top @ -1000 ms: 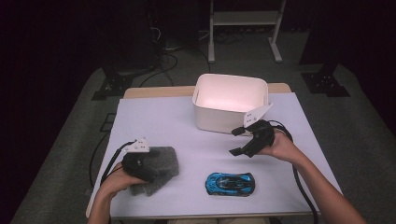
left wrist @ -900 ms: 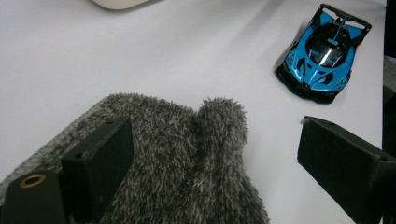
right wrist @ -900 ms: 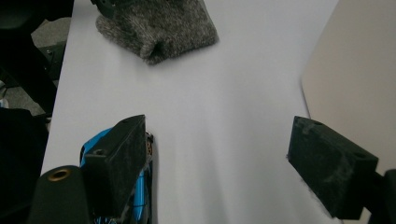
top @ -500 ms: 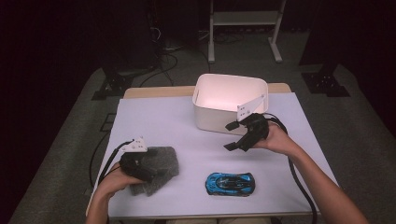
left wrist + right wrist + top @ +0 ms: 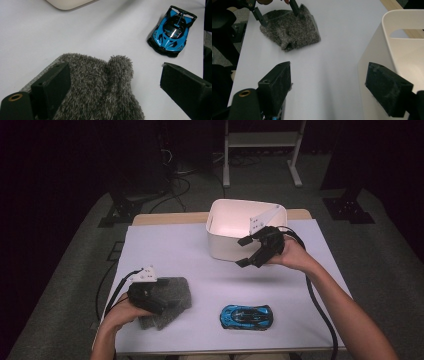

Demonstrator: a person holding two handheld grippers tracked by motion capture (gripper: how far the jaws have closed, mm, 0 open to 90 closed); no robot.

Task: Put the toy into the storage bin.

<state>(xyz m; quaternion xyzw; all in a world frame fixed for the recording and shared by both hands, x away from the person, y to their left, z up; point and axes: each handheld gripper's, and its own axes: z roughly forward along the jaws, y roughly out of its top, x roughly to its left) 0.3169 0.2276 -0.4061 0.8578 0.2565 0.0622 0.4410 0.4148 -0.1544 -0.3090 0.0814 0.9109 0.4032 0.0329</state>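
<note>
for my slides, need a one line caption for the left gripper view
Open left tongs poised over a grey fuzzy cloth, blue toy car nearby on the white table.

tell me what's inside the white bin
The bin shows a bare pale inner wall and some floor, with nothing in them. The right gripper and the near wall cover the rest.
</note>
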